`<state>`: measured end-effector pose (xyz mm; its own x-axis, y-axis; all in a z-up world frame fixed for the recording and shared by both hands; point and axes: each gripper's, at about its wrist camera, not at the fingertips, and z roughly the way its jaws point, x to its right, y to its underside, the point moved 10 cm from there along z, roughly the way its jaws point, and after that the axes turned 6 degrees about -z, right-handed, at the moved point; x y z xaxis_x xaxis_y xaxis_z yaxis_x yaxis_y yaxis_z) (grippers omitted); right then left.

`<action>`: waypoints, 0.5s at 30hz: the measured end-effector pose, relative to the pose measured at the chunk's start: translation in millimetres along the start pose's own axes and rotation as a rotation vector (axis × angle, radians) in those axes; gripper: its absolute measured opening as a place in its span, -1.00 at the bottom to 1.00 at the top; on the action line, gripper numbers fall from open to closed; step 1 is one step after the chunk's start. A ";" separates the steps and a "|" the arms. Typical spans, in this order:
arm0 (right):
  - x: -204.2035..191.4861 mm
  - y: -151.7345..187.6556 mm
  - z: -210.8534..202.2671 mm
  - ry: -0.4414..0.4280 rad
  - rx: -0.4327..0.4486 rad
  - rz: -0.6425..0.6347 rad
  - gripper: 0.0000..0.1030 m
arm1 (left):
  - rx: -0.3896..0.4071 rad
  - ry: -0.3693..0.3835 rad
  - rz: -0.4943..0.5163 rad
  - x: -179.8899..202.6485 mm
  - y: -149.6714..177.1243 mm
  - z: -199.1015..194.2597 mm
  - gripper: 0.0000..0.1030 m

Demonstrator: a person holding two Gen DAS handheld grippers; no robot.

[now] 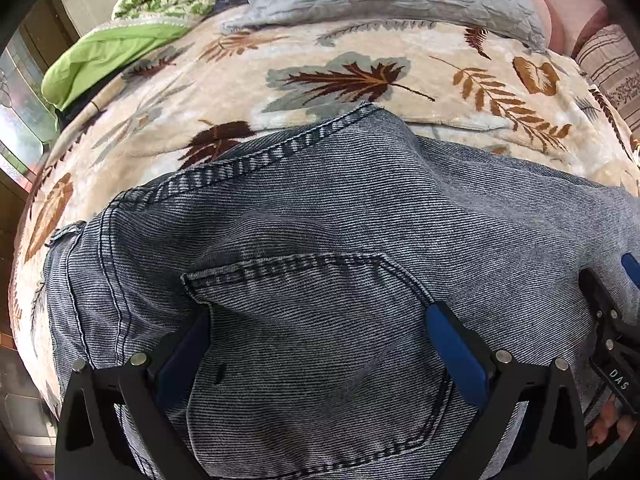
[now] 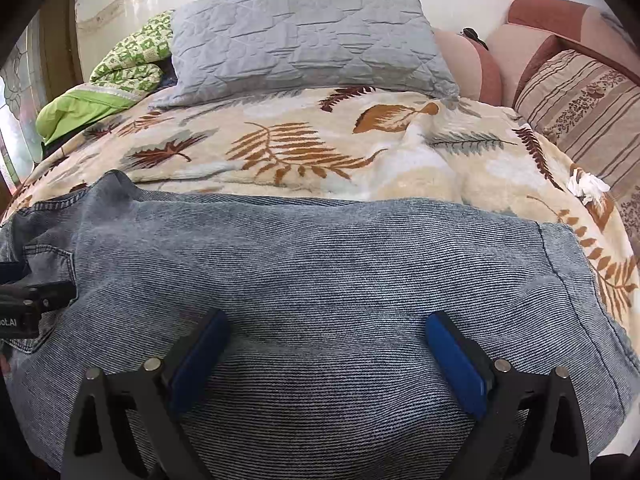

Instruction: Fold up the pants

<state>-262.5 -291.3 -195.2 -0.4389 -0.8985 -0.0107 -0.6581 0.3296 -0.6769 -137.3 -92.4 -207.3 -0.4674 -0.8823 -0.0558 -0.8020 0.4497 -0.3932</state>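
Note:
Grey-blue denim pants (image 1: 320, 208) lie flat on a leaf-print blanket (image 1: 224, 80). In the left wrist view the seat faces up, showing a back pocket (image 1: 320, 320) and the stitched waistband (image 1: 256, 156). My left gripper (image 1: 320, 314) is open just over the pocket, its blue pads (image 1: 456, 352) spread wide; denim covers part of the left pad. The right wrist view shows the pants (image 2: 320, 256) stretching across the bed as a broad smooth panel. My right gripper (image 2: 328, 317) is open low over this panel. Each gripper appears at the edge of the other's view.
A grey quilted pillow (image 2: 304, 36) and a green folded quilt (image 2: 120, 64) lie at the far side of the bed. Pink cushions and a striped pillow (image 2: 580, 120) are at the right, with a crumpled white tissue (image 2: 586, 186) near them. A person's fingers (image 1: 612, 420) hold the right gripper.

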 end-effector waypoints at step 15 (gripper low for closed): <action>4.0 -15.0 -26.6 -0.094 -0.042 -0.010 0.92 | 0.227 -0.007 -0.108 -45.6 -31.2 -106.9 1.00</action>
<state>-270.7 -292.1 -165.6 -0.3738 -0.9245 -0.0743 -0.6882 0.3302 -0.6461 -130.8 -51.4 -94.4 -0.3801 -0.9249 -0.0087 -0.7428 0.3108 -0.5930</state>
